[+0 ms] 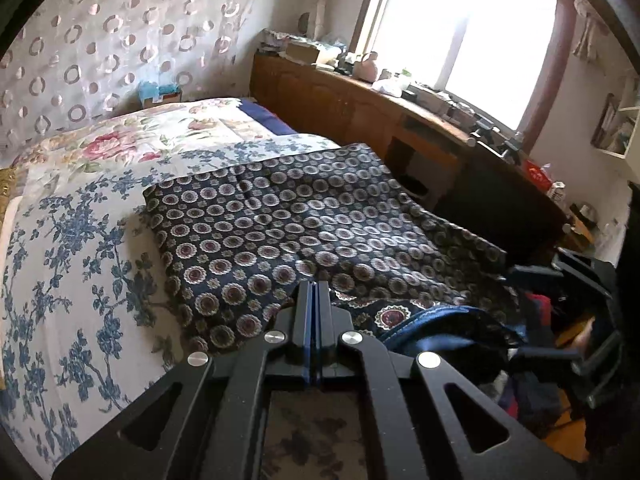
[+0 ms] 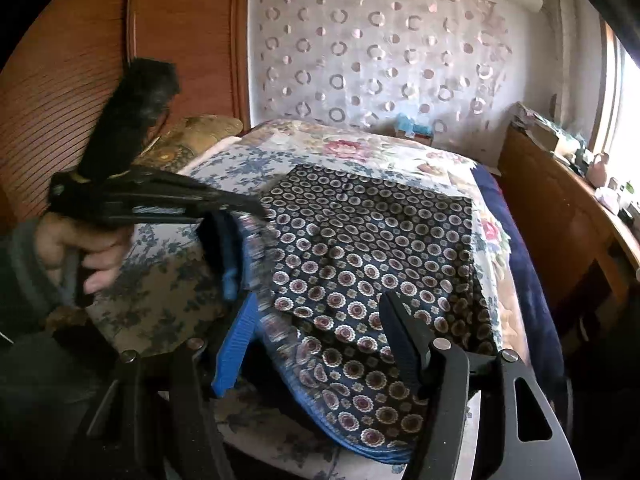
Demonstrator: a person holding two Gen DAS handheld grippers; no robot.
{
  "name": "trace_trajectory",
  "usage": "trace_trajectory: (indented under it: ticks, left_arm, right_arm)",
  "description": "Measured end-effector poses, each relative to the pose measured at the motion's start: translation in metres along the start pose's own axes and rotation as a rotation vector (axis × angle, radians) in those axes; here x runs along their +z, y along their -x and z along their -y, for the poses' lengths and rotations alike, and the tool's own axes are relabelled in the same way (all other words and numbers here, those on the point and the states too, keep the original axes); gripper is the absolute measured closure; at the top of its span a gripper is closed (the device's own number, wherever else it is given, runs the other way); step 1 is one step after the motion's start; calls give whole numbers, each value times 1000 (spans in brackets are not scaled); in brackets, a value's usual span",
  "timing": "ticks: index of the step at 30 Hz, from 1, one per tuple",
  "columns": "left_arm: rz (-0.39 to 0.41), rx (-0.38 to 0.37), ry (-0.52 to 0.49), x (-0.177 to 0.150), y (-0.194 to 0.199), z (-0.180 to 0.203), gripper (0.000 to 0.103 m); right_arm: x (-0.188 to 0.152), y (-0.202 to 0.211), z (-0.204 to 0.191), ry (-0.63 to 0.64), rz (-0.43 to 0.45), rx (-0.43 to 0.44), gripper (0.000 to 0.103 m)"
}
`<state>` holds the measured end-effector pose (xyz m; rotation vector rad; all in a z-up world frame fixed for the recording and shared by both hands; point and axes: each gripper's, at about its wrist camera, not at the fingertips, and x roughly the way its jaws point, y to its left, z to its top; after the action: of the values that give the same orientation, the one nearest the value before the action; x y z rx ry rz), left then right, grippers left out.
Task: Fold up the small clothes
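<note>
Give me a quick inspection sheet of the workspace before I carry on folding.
Surface: bed with blue-and-white floral sheet and a rose-print quilt further back.
Job's things: dark navy medallion-print garment spread on the bed, its blue-lined near edge lifted.
Clutter: cluttered wooden sideboard under the window.
Grippers: left gripper shut, apparently pinching the garment's edge; right gripper open, jaws widening, the garment's hem between them.
Cables: nothing seen.
Surroundings: circle-patterned curtain, bright window, wooden wardrobe.

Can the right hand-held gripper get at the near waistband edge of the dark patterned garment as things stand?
Probably yes: the right hand-held gripper stands open, straddling the blue-trimmed waistband edge of the garment, with nothing between.
</note>
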<state>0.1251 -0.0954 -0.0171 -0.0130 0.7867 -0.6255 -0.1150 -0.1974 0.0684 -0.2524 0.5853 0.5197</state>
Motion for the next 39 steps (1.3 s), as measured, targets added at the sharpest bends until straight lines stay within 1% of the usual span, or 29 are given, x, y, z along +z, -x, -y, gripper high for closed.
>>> trace_trajectory:
  ticks: [3,7,11,14,21,22,23,24,25,28,31,35,39]
  left_arm:
    - [-16,19,4,1,-9,-5,102]
    - [-29,28,21,1,-15,-11,102]
    - [-27,39,17,1,-14,-11,102]
    - [-18,46,10,1,-10,-9,102]
    - [-2,57,6,3,-3,-8,102]
    - [1,60,6,3,-2,-8,102]
    - [4,62,6,3,-1,-8,101]
    - [5,64,7,3,0,-8,101]
    - [7,67,6,3,1,-8,102]
    - [14,78,6,4,5,-9,101]
    - [26,84,15,7,10,-14,101]
    - [43,102,25,12,15,-21,101]
    - [49,106,34,17,17,-30,101]
  right_arm:
    - [-2,-15,1,2,-17,16,37]
    - [-5,-22,1,-1,-43,29,37]
    - [-12,-32,2,-5,-101,14,37]
    - [-17,-42,11,-26,-131,-3,37]
    - [-19,-49,22,-51,-143,-12,37]
    - [-19,-50,24,-53,-140,-9,44]
    - [-19,-51,25,-57,-137,10,68]
    - [-19,-53,26,-57,-139,47,86]
    - [-19,-54,25,-51,-138,65,99]
    - [-16,-56,23,-39,-120,42,99]
    - [-9,-55,30,-56,-77,29,99]
    - [8,-54,33,-33,-28,0,99]
    - [26,-67,35,-4,-12,-22,99]
